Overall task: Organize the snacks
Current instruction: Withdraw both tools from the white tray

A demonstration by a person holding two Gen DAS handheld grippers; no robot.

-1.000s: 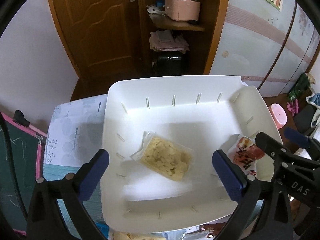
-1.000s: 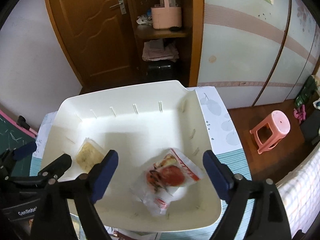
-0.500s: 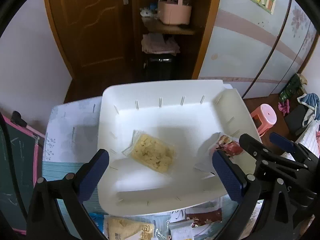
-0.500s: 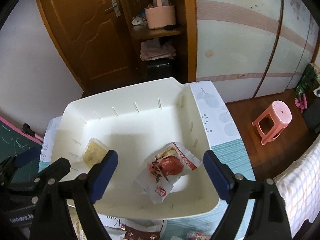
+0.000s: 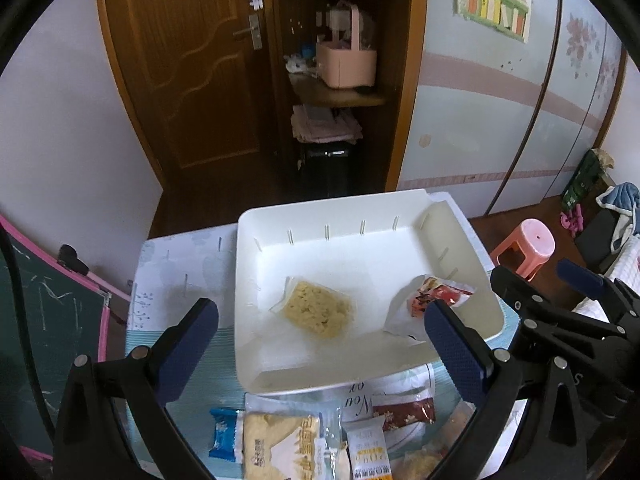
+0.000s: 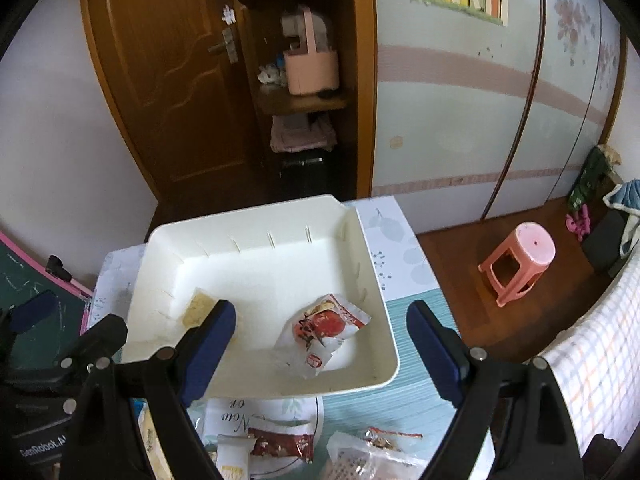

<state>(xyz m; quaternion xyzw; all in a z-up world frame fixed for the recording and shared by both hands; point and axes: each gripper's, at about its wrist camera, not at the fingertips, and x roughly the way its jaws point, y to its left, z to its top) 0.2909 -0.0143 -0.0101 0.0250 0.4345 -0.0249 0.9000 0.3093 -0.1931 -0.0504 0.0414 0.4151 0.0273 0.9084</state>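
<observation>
On table (image 5: 176,280), white tray (image 5: 360,216), brown door (image 5: 192,60)

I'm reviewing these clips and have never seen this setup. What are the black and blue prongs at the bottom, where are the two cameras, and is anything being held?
The prongs are hand-held tools, not a robot: a person carries one two-finger gripper in each hand, each with a fisheye camera looking along its fingers. One view comes from the left gripper, the other from the right gripper. Both are open and hold nothing. Ahead sits a white tray holding a yellow snack pack and a red-and-white snack pack. More loose snack packets lie on the table in front of the tray.
</observation>
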